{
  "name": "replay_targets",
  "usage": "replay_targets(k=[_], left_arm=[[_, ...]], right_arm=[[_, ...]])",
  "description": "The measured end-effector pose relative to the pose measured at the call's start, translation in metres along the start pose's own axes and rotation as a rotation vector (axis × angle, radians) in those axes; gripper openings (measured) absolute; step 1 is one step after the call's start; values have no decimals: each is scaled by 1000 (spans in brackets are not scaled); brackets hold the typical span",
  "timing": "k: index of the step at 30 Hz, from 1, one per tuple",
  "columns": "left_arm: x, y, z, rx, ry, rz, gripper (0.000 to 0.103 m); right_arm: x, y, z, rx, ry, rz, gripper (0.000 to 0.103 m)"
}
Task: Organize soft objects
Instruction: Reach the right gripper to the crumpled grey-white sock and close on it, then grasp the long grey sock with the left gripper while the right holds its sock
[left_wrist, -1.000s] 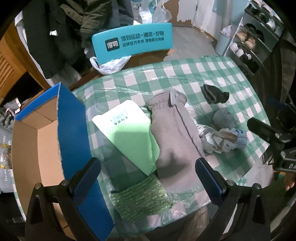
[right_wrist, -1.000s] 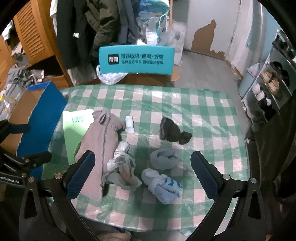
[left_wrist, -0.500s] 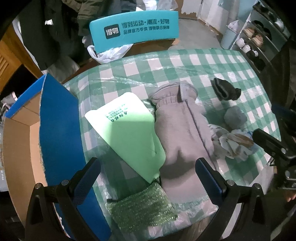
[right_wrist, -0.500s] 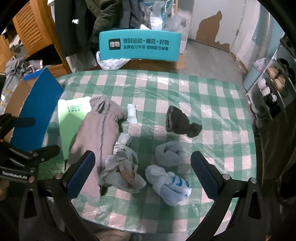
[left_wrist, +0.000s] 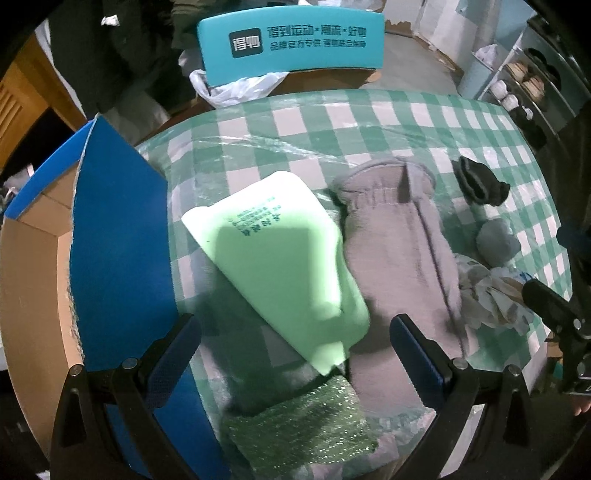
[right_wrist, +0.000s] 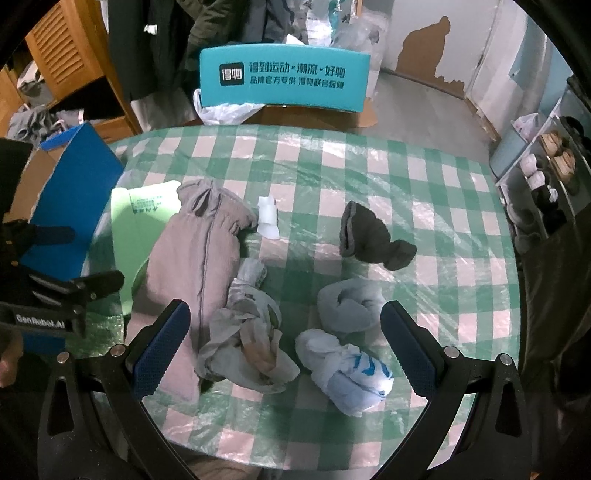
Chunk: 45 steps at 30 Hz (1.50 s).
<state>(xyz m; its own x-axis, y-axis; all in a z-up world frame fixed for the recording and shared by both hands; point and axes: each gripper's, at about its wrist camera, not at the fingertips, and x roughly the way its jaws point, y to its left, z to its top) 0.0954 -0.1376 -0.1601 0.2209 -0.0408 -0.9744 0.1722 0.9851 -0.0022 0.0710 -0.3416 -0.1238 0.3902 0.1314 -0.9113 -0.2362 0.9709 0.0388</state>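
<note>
My left gripper (left_wrist: 295, 354) is open and empty, above a green foam sheet (left_wrist: 280, 251) and a green bubble-wrap piece (left_wrist: 299, 432). Folded grey trousers (left_wrist: 399, 251) lie to their right. My right gripper (right_wrist: 282, 343) is open and empty over a crumpled grey sock bundle (right_wrist: 247, 343). A white-and-blue sock roll (right_wrist: 347, 373), a grey sock roll (right_wrist: 349, 302), a dark sock (right_wrist: 373, 240) and a small white piece (right_wrist: 267, 218) lie on the checked tablecloth (right_wrist: 424, 184). The trousers (right_wrist: 195, 251) and foam sheet (right_wrist: 136, 214) also show there.
An open cardboard box with blue flaps (left_wrist: 110, 236) stands at the table's left edge. A teal chair back (right_wrist: 284, 77) is behind the table, with hanging coats (right_wrist: 155, 37) beyond. Shoe shelves (right_wrist: 546, 166) stand at the right.
Both grippers moved forward and lower over the table, so the objects look larger. The left one swung right, away from the box. Nothing on the table moved.
</note>
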Motion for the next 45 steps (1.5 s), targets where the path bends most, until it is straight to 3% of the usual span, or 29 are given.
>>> replay_targets(k=[22,27,30,32,35,45], left_arm=[[3,5,1,8,-4,4,103],[2,2,2,6,-5,-10,103],[0,-4,3,14,-8,-23,103],[-1,-11,4,26,-12,-28,103],[-2,-22,6,41,-15,-35,103],[0,-56,16,57,-19,-61,103]], right_arm=[[43,13,-8,-75,114,-18,101],[50,13,-14,-98,144,-11,80],[52,13,-17,-114,162,5,59],[50,12,-18,-118,162,-2,37],[43,5,-18,-90,142,3,28],[20,-31,-17,53,84,-5,23]])
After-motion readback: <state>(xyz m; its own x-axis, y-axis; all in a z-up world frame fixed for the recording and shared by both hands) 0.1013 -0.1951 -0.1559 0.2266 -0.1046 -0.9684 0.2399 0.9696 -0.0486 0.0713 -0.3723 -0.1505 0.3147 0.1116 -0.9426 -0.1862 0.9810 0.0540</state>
